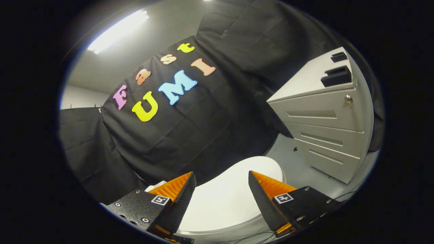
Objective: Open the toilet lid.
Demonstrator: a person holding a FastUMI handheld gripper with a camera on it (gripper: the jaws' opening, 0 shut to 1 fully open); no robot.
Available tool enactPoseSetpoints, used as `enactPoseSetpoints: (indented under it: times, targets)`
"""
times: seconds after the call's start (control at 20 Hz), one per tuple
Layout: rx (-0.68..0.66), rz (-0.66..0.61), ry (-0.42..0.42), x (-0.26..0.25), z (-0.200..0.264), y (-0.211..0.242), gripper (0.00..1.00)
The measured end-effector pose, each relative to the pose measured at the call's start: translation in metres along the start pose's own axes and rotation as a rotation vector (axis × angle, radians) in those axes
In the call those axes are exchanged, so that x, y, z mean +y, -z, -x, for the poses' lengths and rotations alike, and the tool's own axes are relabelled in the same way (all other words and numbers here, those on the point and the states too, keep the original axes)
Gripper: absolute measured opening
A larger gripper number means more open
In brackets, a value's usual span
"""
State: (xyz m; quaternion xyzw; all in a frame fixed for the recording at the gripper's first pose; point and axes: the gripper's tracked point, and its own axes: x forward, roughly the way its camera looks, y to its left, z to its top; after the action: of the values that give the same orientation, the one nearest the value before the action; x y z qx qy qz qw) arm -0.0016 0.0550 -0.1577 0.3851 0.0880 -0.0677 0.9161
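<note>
You're looking at the toilet lid (234, 193) lying flat and shut, plain glossy white with a rounded front end, showing through the gap between your gripper (222, 179) fingers, which are hanging spread apart above it, touching nothing.

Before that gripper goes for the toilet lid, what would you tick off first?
1. Toilet lid in sight, lying closed, between and beyond the fingers: ok.
2. Gripper open, fingers wide apart, nothing held: ok.
3. Fingers touching the lid: not ok, they seem to hover above it.
4. Lid's front edge to hook under: cannot tell, it sits low behind the fingers.
5. Room for the lid to swing up toward the black cloth wall: ok, by the look of it.
6. Drawer cabinet stands off to the side: ok.
</note>
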Motion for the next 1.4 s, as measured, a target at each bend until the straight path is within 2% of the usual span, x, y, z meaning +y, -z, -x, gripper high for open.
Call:
enactPoseSetpoints:
  times: [0.2, 0.45, 1.0, 1.2, 1.25, 1.35, 1.4]
  targets:
    - [0.052, -0.081, 0.046, -0.023, -0.009, 0.037, 0.95]
    - [0.029, -0.208, 0.141, -0.075, 0.001, 0.059, 0.95]
    - [-0.121, -0.427, 0.292, -0.148, 0.003, 0.044, 0.95]
    - [0.011, -0.433, 0.286, -0.145, -0.008, 0.086, 0.94]
    - [0.035, -0.432, 0.290, -0.148, -0.013, 0.089, 0.91]
    - [0.064, -0.442, 0.260, -0.138, -0.015, 0.095, 0.78]
    - [0.067, -0.448, 0.256, -0.134, -0.019, 0.094, 0.68]
